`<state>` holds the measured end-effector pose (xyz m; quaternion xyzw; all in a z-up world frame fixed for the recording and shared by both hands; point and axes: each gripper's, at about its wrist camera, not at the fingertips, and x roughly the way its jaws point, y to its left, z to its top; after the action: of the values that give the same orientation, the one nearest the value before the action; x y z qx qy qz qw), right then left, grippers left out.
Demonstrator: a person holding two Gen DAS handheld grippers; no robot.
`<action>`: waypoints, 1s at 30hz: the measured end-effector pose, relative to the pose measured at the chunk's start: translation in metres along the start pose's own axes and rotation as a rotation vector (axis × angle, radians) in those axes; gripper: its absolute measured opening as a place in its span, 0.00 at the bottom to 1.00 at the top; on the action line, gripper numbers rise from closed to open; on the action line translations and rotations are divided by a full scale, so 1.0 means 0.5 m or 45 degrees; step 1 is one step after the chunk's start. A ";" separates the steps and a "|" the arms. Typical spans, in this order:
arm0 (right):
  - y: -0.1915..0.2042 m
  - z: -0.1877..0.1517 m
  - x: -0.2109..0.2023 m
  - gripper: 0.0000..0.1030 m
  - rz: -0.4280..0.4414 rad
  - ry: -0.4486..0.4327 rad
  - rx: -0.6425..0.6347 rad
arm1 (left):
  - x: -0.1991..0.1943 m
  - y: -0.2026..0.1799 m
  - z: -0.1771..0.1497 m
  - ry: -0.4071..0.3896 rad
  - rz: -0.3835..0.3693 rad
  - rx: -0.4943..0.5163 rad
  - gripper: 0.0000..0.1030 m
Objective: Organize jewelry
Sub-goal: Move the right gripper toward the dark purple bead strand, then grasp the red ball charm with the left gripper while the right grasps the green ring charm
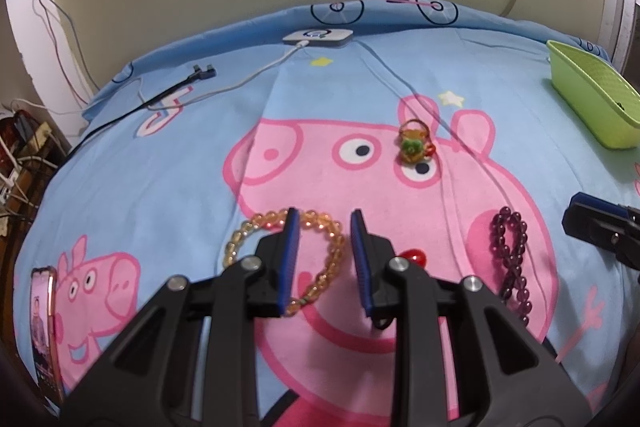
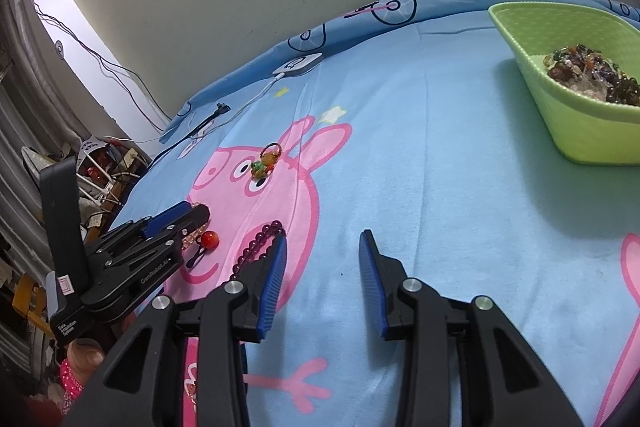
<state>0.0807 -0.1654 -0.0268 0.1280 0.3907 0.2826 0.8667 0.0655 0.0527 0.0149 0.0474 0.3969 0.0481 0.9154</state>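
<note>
Left gripper (image 1: pixel 324 223): part open, empty, straddling the amber bead bracelet (image 1: pixel 316 251) at lower centre.
Right gripper (image 2: pixel 323 243): open, empty, beside the purple bead strand (image 2: pixel 256 247).
Risk: beads may roll from the pads short of the green basket (image 2: pixel 576 131), upper right.

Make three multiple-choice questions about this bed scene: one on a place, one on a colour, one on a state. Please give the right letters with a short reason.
1. Where does the green basket stand?
A. on the bed sheet, at the right
B. on the floor
C. on the phone

2. What colour is the bead string lying at the right of the left claw?
A. white
B. dark purple
C. green

3. What is the state of the right claw?
A. shut on a bracelet
B. shut on a ring
C. open, holding nothing

Answers:
1. A, its base rests on the blue sheet.
2. B, the beads look dark purple in the left view.
3. C, bare sheet shows between its blue fingers.
</note>
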 end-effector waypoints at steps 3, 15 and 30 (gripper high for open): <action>-0.004 0.001 -0.001 0.21 0.020 0.003 0.009 | 0.007 0.003 0.002 0.027 -0.001 -0.011 0.24; -0.005 0.000 -0.003 0.23 0.042 0.007 0.013 | 0.009 0.007 0.003 0.034 -0.015 -0.030 0.24; -0.011 -0.002 -0.011 0.23 0.105 0.023 0.043 | -0.078 0.175 -0.004 -0.073 -0.148 -0.241 0.40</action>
<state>0.0794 -0.1732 -0.0264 0.1561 0.3976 0.3124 0.8485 0.0330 0.1348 0.0525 -0.0610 0.3664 0.0308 0.9280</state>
